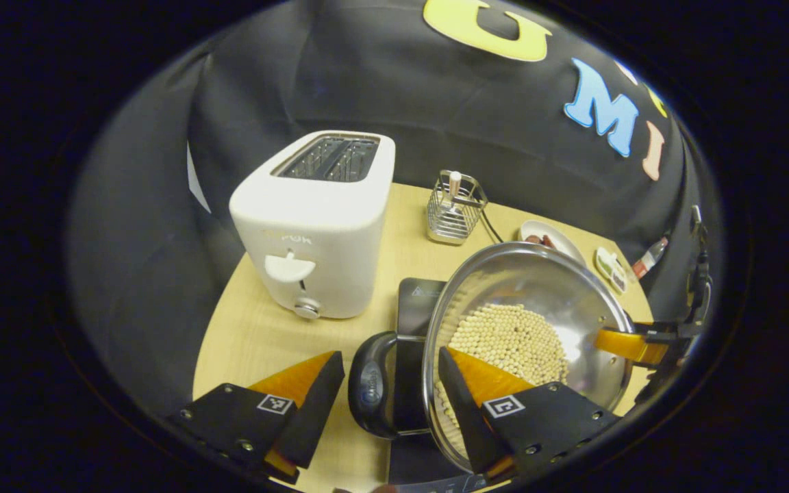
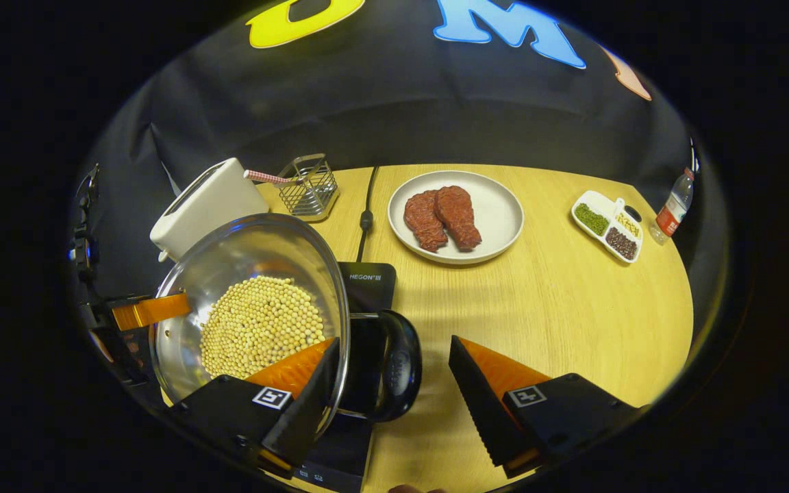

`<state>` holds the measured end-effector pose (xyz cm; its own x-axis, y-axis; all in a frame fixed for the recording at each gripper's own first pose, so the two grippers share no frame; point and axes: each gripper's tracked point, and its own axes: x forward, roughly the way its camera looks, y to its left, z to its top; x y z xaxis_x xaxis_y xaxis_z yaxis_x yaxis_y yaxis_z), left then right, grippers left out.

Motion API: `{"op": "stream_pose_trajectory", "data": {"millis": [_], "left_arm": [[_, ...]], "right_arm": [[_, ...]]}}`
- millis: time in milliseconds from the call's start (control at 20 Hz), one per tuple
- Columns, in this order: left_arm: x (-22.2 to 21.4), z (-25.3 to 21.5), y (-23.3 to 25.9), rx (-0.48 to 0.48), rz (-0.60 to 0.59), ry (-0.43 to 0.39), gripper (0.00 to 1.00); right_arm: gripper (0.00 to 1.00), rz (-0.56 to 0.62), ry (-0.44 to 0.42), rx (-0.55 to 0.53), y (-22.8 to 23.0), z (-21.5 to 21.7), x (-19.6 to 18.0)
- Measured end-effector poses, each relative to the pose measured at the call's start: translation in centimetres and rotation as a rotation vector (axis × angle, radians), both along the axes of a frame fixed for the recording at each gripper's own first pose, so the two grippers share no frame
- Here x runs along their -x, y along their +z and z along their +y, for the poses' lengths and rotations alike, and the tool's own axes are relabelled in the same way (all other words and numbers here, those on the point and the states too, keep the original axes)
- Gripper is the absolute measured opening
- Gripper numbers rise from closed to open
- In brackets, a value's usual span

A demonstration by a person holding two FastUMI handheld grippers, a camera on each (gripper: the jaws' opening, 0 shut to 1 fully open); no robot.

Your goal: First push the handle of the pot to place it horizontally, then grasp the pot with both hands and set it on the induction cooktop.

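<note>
Both open grippers (image 1: pixel 391 383) (image 2: pixel 394 373) astride pot (image 1: pixel 524 329) handles

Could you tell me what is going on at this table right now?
A person works two handheld grippers around a steel pot of beans over the induction cooktop. The left gripper and the right gripper each straddle a black side handle, fingers open. A toaster stands behind.

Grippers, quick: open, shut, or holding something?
Left gripper: open, astride one handle of the pot, not gripping.
Right gripper: open, astride the other handle, not gripping.
</note>
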<state>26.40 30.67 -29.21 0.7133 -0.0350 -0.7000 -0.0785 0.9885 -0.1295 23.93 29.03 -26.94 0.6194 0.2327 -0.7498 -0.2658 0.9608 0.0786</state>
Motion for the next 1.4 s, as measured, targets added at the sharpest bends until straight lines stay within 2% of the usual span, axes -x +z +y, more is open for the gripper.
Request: {"op": "stream_pose_trajectory", "data": {"millis": [50, 100, 200, 300, 500, 700, 750, 900, 1050, 1100, 1400], "left_arm": [[0.1, -0.4, 0.6, -0.011, -0.013, -0.004, 0.79], [0.1, -0.6, 1.3, -0.024, -0.028, -0.007, 0.85], [0.6, -0.7, 2.7, -0.055, -0.048, -0.007, 0.84], [1.1, -1.0, 4.6, -0.090, -0.084, 0.002, 0.84], [2.7, -2.5, 10.2, -0.139, -0.228, 0.028, 0.85], [5.1, -5.2, 16.0, -0.216, -0.340, 0.037, 0.84], [5.5, -6.2, 17.6, -0.221, -0.372, 0.046, 0.80], [7.8, -9.5, 22.6, -0.265, -0.466, 0.122, 0.84], [9.5, -15.0, 26.7, -0.269, -0.561, 0.123, 0.84], [10.0, -17.3, 27.6, -0.251, -0.584, 0.116, 0.79], [14.2, -28.4, 34.0, -0.221, -0.729, 0.092, 0.79]], "right_arm": [[0.95, -0.003, -0.004, -0.010, 0.5, -0.1, 0.2], [1.00, -0.003, -0.006, -0.020, 1.0, -0.3, 0.5], [0.96, -0.015, -0.005, -0.038, 2.2, -0.6, 1.1], [1.00, -0.038, -0.007, -0.044, 3.5, -1.4, 1.7], [0.99, -0.138, -0.033, -0.055, 7.5, -4.2, 2.3], [0.98, -0.263, -0.088, -0.063, 12.2, -9.1, 2.5], [0.98, -0.303, -0.106, -0.070, 13.6, -10.6, 2.5], [0.98, -0.443, -0.174, -0.093, 17.6, -15.1, 2.3], [0.98, -0.549, -0.239, -0.100, 21.1, -19.8, 2.7], [0.98, -0.580, -0.244, -0.101, 22.3, -21.1, 3.0], [0.98, -0.713, -0.210, -0.047, 27.8, -29.4, 7.7]]}}
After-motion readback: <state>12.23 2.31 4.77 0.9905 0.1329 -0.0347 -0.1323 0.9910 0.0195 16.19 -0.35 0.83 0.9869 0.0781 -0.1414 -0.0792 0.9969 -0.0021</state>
